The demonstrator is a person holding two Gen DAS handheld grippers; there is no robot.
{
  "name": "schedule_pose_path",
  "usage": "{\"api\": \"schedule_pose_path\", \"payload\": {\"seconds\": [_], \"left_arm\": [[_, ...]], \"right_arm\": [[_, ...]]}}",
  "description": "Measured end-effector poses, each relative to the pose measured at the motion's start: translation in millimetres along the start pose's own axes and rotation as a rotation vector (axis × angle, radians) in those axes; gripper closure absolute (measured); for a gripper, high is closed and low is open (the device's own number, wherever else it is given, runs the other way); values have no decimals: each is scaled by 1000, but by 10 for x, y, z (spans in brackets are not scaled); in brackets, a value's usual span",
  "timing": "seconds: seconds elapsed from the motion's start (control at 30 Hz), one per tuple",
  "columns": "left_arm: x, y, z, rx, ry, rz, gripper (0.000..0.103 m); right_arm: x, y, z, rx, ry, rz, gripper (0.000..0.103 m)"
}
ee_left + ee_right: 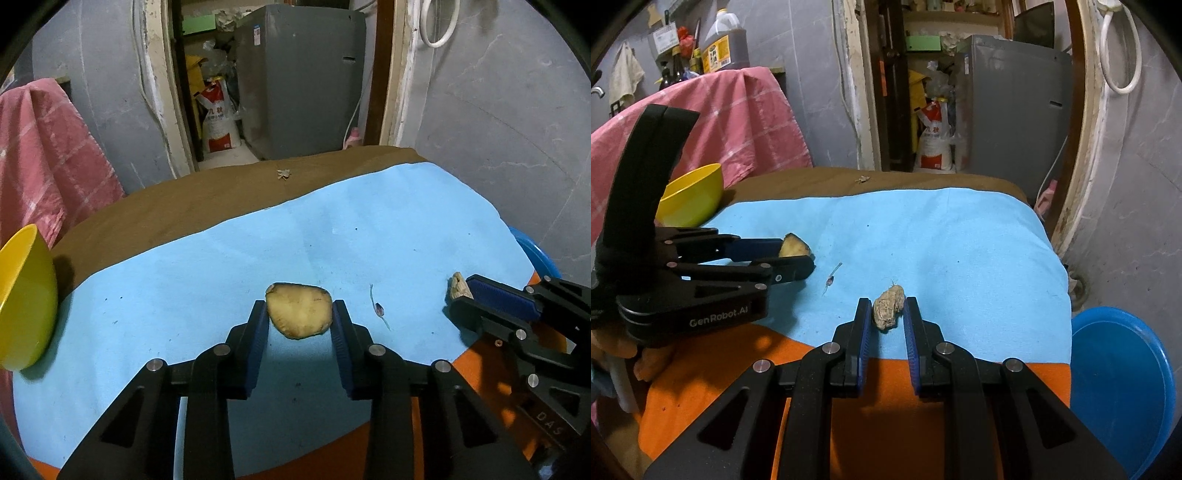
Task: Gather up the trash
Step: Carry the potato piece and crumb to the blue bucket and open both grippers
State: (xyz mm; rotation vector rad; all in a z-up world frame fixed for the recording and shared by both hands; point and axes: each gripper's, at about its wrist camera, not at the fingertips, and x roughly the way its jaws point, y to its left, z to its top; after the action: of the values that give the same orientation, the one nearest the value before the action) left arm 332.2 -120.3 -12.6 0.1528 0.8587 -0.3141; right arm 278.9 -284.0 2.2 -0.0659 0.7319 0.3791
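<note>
1. Looking through the left wrist camera, I see my left gripper (300, 314) pinching a tan peel slice (298, 309) over the blue cloth (388, 229), both pads against its edges.
2. Left of the cloth stands a yellow bowl (26, 299); at its right edge my right gripper (461, 295) grips a beige clump (459, 285).
3. Through the right wrist camera, the right gripper (887, 314) has its jaws closed on the fibrous beige clump (888, 305) near the cloth's (960, 240) front edge.
4. A blue basin (1123, 387) sits right of the cloth; the left gripper (798, 254) holds the peel slice (795, 246) at the cloth's left side, near the yellow bowl (692, 197).
</note>
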Motion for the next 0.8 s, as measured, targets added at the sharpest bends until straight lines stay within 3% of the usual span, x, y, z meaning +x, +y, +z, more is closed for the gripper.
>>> {"api": "schedule_pose_path", "payload": {"seconds": [0.4,0.6,0.8], "left_arm": [[-531,-49,-149,-103,-220,5,73],[-802,-112,-156,-154,-318,10,73],[-1030,-214,-123,-182,-409,12,73]], "right_arm": [[-253,-26,-54,19,-147,-33,88],[-547,8,-47,-9,-299,-77,88],[-826,-140,-51,46,-434,-113,88]]}}
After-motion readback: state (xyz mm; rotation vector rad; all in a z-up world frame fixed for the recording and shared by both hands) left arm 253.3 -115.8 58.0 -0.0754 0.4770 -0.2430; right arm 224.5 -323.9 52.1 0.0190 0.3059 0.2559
